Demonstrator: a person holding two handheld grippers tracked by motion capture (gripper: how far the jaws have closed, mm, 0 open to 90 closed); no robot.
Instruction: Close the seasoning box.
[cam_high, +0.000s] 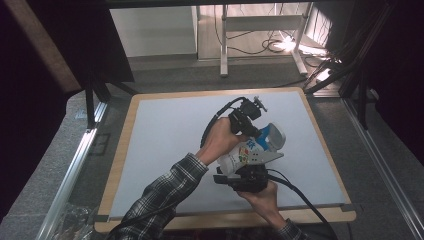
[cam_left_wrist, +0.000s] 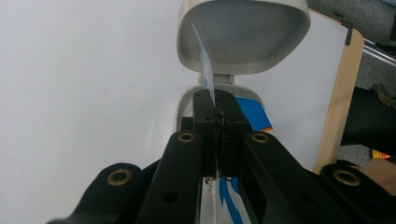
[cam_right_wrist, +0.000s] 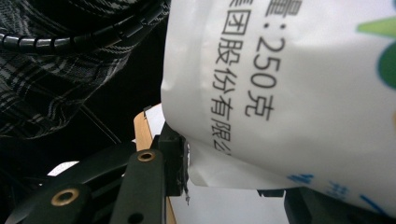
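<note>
A white tub with colourful print and a blue label is held above the middle of the white mat. My right gripper grips it from below, shut on its body; in the right gripper view the printed wall sits between the pads. The tub's grey flip lid stands open. My left gripper is at the tub's top end, shut on a thin white-and-blue tab that sticks up between its closed jaws.
The white mat lies on a wood-edged table. A plaid sleeve and black cables come in from the near edge. Desk legs and wiring stand on the floor beyond the table.
</note>
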